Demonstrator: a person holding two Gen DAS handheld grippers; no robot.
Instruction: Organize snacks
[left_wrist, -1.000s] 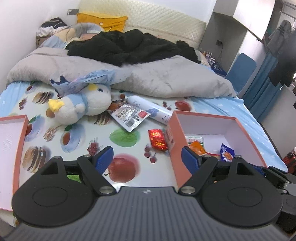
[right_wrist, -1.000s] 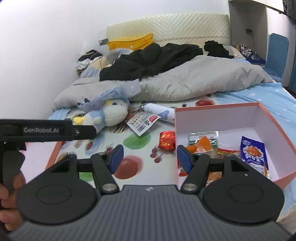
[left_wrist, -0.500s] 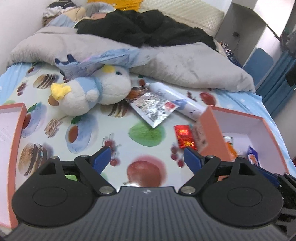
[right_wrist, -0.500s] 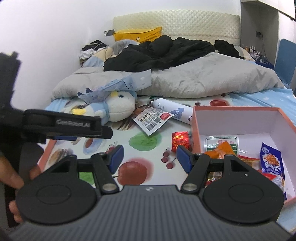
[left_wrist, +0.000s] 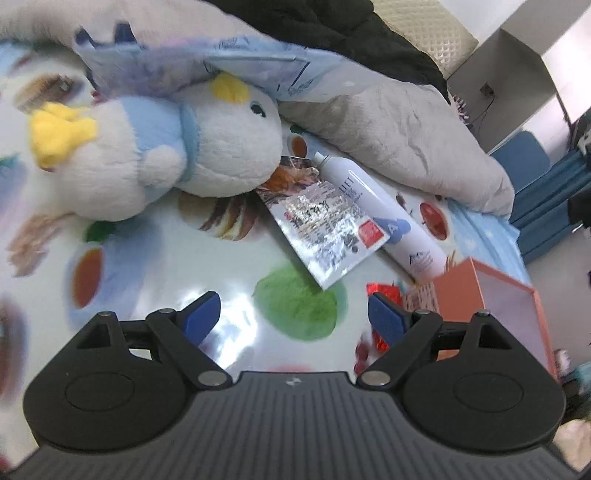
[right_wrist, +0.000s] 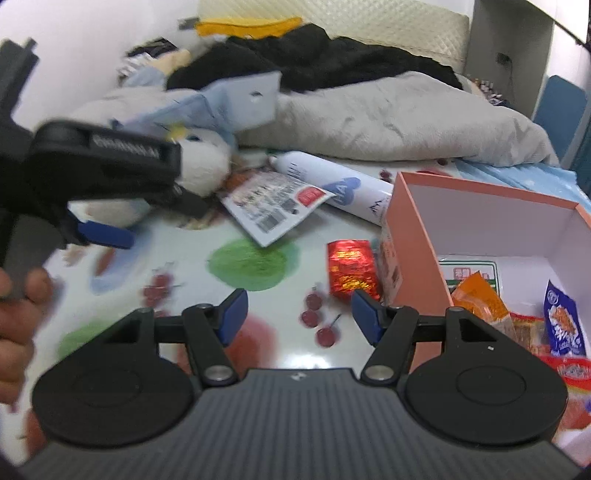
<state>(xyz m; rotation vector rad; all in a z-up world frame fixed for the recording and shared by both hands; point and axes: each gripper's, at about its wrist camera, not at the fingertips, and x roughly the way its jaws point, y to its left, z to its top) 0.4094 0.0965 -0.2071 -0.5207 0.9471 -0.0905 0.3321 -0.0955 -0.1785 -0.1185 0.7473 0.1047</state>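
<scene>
Snacks (right_wrist: 352, 271) unheld; left tool (left_wrist: 293, 315) apart, empty; right tool (right_wrist: 299, 314) closing, empty; bottle (left_wrist: 380, 218) lettering blurred.

Red snack packet (right_wrist: 352, 270) just beside pink box (right_wrist: 413, 236), ahead of closing, empty right tongs (right_wrist: 299, 312).

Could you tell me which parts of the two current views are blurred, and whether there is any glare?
Left wrist view: the plush bird and the sheet's left edge are smeared, while the silver snack packet stays fairly sharp; glare streaks the glossy sheet. Right wrist view: the left gripper is heavily blurred, the orange box crisper.
</scene>
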